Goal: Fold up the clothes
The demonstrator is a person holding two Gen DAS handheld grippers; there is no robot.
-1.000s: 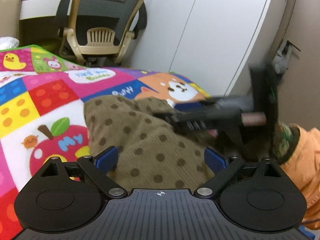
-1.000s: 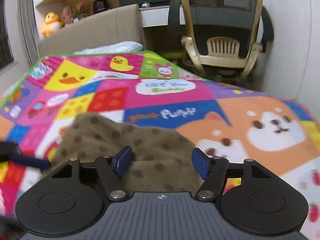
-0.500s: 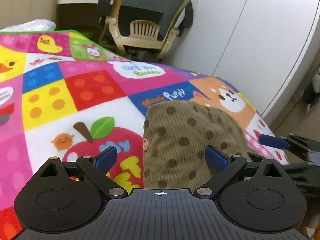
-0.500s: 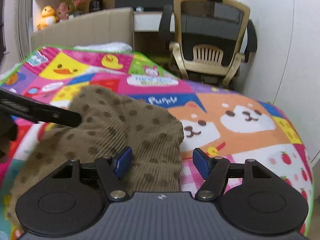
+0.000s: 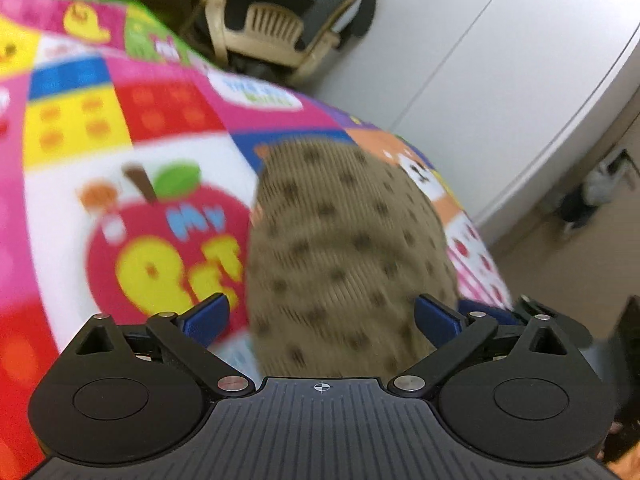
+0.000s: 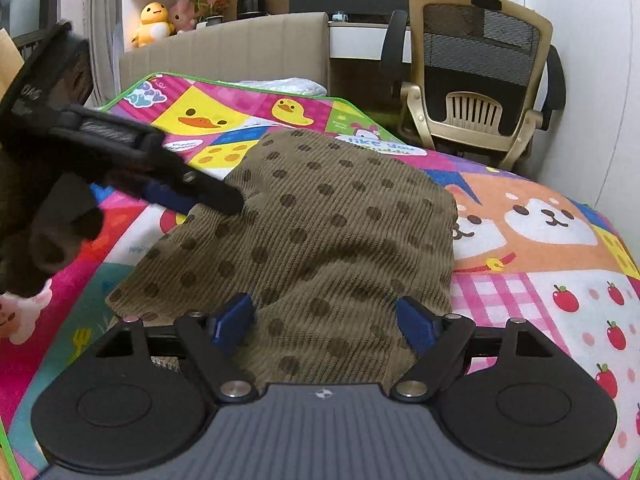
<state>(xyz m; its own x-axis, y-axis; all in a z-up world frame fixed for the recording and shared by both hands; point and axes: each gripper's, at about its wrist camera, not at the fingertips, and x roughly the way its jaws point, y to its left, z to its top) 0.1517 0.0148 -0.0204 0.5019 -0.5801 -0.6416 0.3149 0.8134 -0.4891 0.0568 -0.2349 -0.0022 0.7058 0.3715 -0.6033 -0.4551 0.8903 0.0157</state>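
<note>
A brown corduroy garment with dark dots lies spread on a bright cartoon play mat. In the left wrist view the garment is blurred by motion. My left gripper is open and empty, with the cloth's near end between its blue pads. It also shows in the right wrist view, hovering over the garment's left edge. My right gripper is open and empty, low over the garment's near edge.
A beige office chair stands beyond the mat by a desk. A padded headboard with plush toys is at the back. White wardrobe doors are to the right. The mat's right edge drops to the floor.
The left gripper has swung left and tilted down over the garment, blurring its view. The right gripper has pulled back and risen, showing the garment lying flatter and more spread out.
</note>
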